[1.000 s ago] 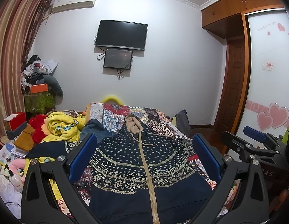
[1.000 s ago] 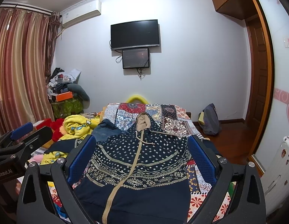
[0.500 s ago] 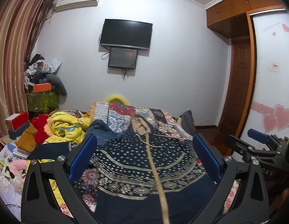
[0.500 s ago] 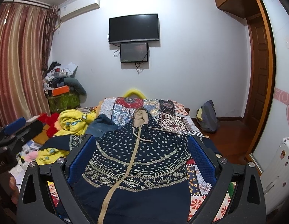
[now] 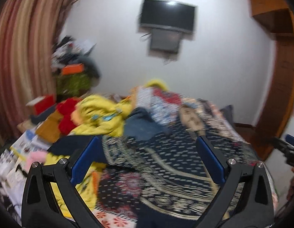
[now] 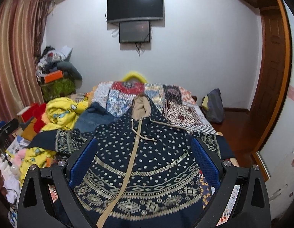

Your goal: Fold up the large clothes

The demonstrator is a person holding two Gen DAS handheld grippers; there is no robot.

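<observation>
On bed: navy patterned hoodie (image 6: 145, 163) flat, face-up, tan zipper (image 6: 127, 172) closed.

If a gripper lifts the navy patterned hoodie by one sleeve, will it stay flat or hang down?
The navy hoodie lies spread flat on the bed, with soft creases, so it would probably droop and drag. It looks thick, so likely rather heavy. Its loose drawstring may swing.

One dark patterned hoodie (image 6: 145, 163) lies mid-frame; one yellow garment (image 6: 61, 112) at left; two screens (image 6: 135, 5) upper centre; one bag (image 6: 214, 106) at right; one curtain (image 6: 13, 57) at far left.
</observation>
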